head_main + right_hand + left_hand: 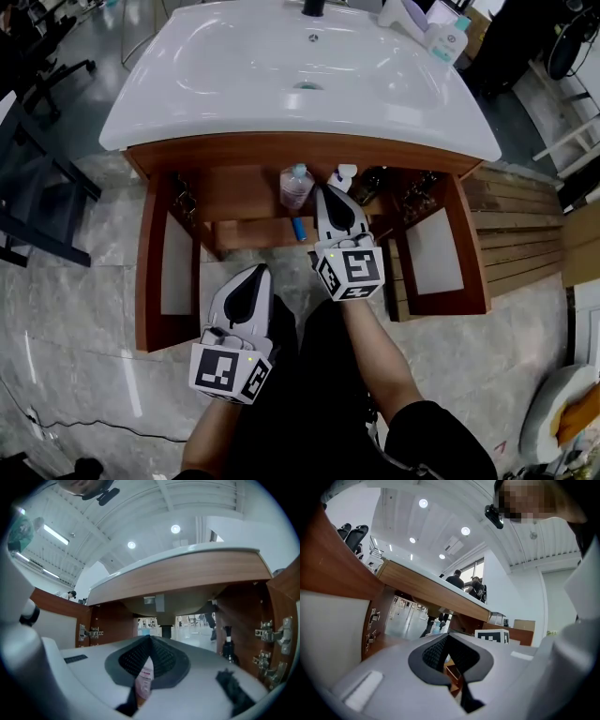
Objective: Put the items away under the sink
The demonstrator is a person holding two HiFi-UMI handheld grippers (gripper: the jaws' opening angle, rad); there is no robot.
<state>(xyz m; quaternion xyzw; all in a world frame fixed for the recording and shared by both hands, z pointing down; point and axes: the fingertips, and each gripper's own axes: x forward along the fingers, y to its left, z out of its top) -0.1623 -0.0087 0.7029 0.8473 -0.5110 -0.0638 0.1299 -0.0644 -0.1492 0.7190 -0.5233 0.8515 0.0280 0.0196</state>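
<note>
The right gripper (326, 190), jaws closed tip to tip, reaches into the open cabinet (234, 192) under the sink (234, 66). Its tips are just beside the clear pink-labelled bottle (296, 186); a white pump bottle (343, 175) and a dark bottle (371, 184) stand close by, and a small blue item (298, 228) lies on the lower board. The left gripper (259, 272), also closed with nothing in it, hangs outside over the floor (112, 309) between the left door (164, 262) and right door (441, 248), both swung wide, and the cabinet's left side is open room.

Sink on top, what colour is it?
The sink is shiny white, above a brown wooden cabinet. The head view shows it best.
</note>
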